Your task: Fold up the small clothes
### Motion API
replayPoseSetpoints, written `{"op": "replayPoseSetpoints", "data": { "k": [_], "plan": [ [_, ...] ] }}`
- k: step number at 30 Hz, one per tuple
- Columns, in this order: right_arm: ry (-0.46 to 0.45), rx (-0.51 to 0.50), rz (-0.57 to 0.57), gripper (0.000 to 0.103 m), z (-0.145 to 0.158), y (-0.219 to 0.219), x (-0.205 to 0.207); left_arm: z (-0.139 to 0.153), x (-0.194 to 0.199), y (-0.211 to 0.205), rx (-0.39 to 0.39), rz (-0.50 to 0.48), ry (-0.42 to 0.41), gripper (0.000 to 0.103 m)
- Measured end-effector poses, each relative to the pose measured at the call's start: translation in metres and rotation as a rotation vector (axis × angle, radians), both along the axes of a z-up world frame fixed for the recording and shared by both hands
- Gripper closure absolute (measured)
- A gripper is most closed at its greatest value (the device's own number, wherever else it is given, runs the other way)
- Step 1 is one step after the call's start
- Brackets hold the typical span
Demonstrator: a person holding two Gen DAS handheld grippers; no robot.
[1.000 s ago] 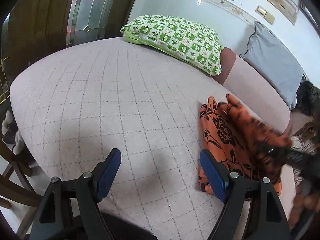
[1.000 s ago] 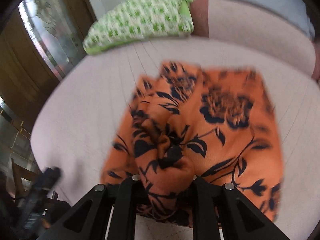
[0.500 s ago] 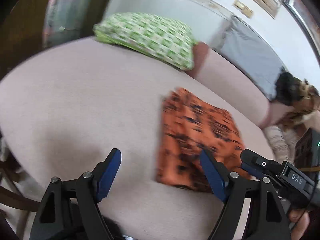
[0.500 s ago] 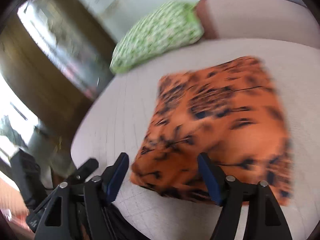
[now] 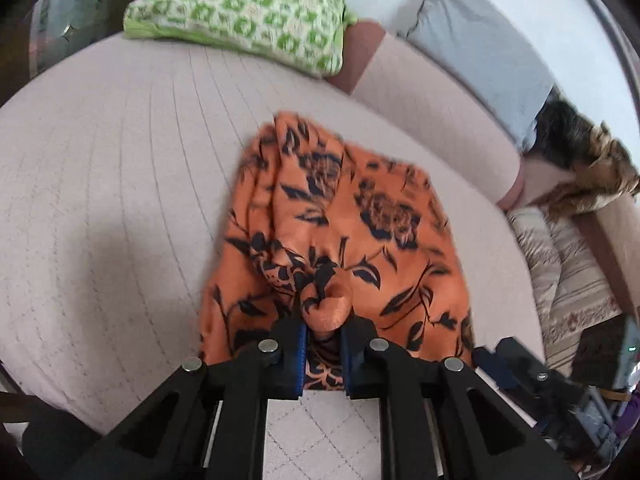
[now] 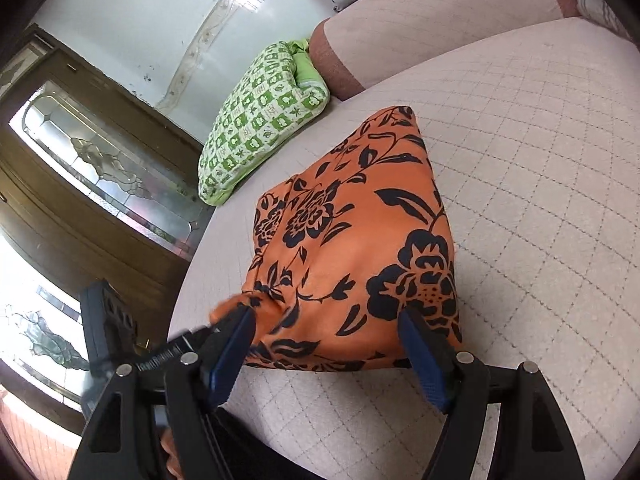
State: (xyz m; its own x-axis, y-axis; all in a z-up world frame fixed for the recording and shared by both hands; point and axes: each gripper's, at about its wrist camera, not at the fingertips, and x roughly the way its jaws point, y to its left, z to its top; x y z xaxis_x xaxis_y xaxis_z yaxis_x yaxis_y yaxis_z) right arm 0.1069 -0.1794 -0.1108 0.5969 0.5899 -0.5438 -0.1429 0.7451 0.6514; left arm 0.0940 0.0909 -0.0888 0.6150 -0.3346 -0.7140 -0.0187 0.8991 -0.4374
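Note:
An orange cloth with a black flower print lies folded on the quilted pink sofa seat. My left gripper is shut on a bunched near edge of the cloth and lifts it a little. In the right wrist view the same cloth lies flat in front of my right gripper, which is open, its blue pads on either side of the cloth's near edge. The left gripper's tip shows there at the cloth's left corner.
A green and white patterned pillow lies at the back of the seat. A grey cushion leans on the sofa back, with a dark furry thing to its right. A wooden door with patterned glass stands on the left.
My left gripper has moved right to the cloth and shut on its near edge. My right gripper let go of the cloth half a second ago and stays open.

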Motion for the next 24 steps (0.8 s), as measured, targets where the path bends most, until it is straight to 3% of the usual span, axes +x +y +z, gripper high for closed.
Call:
{"op": "replayPoseSetpoints", "data": {
  "k": [2,3,6,8,9,14,16,17,18,19,21,22,23,24],
  "plan": [
    [-0.001,0.011,-0.003,0.026,-0.002,-0.002,-0.005,0.001,-0.014,0.007,-0.019,0.029,-0.044,0.090],
    [0.001,0.014,-0.003,0.026,-0.003,-0.003,-0.005,-0.010,-0.023,0.018,-0.080,0.072,-0.041,0.090],
    [0.014,-0.005,-0.005,0.026,-0.008,0.000,0.001,-0.057,-0.020,0.036,-0.238,0.132,0.090,0.089],
    [0.027,-0.012,0.007,0.026,-0.009,0.002,0.005,-0.067,-0.022,0.048,-0.342,0.157,0.102,0.089],
    [0.019,-0.021,0.010,0.026,-0.007,0.002,0.007,-0.063,-0.022,0.051,-0.349,0.162,0.091,0.089],
    [0.021,-0.024,-0.031,0.025,-0.005,-0.009,0.015,-0.047,-0.023,0.034,-0.234,0.104,0.060,0.086],
    [0.031,-0.022,-0.039,0.025,-0.008,-0.012,0.015,-0.038,-0.023,0.027,-0.161,0.111,0.048,0.067],
    [0.031,-0.023,-0.041,0.025,-0.010,-0.013,0.014,-0.033,-0.022,0.024,-0.138,0.113,0.034,0.049],
    [0.031,-0.023,-0.042,0.025,-0.010,-0.014,0.014,-0.031,-0.022,0.025,-0.148,0.113,0.022,0.041],
    [0.031,-0.020,-0.043,0.025,-0.010,-0.014,0.013,-0.029,-0.022,0.026,-0.148,0.120,0.016,0.040],
    [0.033,-0.016,-0.046,0.025,-0.011,-0.015,0.015,-0.027,-0.015,0.026,-0.120,0.115,0.025,0.046],
    [0.035,-0.017,-0.047,0.025,-0.011,-0.014,0.015,-0.028,-0.010,0.026,-0.118,0.104,0.033,0.064],
    [0.035,-0.018,-0.047,0.025,-0.010,-0.013,0.016,-0.029,-0.006,0.026,-0.101,0.089,0.050,0.092],
    [0.035,-0.020,-0.047,0.025,-0.010,-0.013,0.016,-0.024,-0.005,0.027,-0.094,0.078,0.041,0.093]
  ]
}}
